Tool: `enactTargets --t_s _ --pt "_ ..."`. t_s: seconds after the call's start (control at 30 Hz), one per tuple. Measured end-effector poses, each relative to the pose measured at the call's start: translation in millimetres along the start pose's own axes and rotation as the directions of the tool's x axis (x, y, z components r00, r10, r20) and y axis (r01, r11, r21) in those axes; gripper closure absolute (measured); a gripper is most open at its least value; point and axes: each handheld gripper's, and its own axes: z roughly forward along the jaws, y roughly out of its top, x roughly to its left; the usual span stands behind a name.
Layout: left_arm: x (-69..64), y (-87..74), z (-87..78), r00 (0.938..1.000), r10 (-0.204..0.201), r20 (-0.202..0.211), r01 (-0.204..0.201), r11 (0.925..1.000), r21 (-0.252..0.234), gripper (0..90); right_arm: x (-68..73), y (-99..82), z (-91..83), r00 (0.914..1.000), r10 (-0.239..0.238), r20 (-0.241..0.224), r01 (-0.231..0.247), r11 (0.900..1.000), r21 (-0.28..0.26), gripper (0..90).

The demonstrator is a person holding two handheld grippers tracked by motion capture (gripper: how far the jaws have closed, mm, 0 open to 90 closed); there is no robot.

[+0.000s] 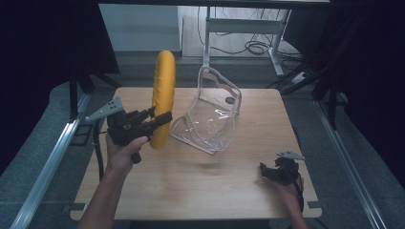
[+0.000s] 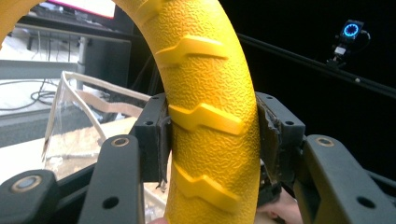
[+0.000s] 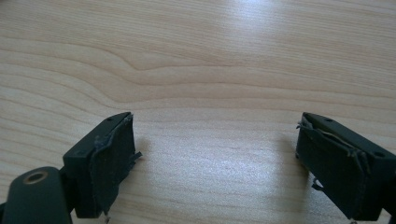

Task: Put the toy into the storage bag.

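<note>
In the left gripper view, the yellow ring (image 2: pixel 210 116) runs off the top and bottom edges, and its body hides the gap between the jaws. The clear bag (image 2: pixel 70 135) at centre left is partly covered by the jaw links.

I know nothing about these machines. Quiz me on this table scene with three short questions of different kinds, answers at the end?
1. True or false: the left claw is shut on the yellow ring.
2. Multiple choice: the right claw is A) gripping the bag, B) open over bare wood, C) holding the ring.
3. Fill in: the ring is held up beside a clear plastic ____ standing on the table.

Key: 1 true; 2 B; 3 bag.
</note>
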Motion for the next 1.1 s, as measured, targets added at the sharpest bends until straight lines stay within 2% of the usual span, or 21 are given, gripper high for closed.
enactTargets --t_s 0.1,0.4,0.73,1.1 --pt "-6.6 5.1 4.7 0.9998 0.018 -0.010 -0.018 0.9995 -0.025 50.9 -0.1 0.0 0.0 1.0000 -0.001 0.000 0.001 1.0000 0.000 12.0" --pt "-20.4 19.0 21.1 0.9987 0.051 -0.008 -0.052 0.9972 -0.053 50.9 -0.2 0.0 -0.2 1.0000 -0.001 0.000 0.001 1.0000 0.002 12.1" --pt "-32.8 33.3 42.7 0.9965 0.084 -0.001 -0.084 0.9944 -0.064 50.9 -0.2 0.1 -0.3 1.0000 0.001 -0.001 -0.001 1.0000 0.002 12.2" --pt "-34.6 34.5 58.8 0.9967 0.081 0.006 -0.081 0.9957 -0.044 50.8 -0.3 0.1 -0.6 1.0000 0.007 0.001 -0.007 1.0000 0.000 13.1"
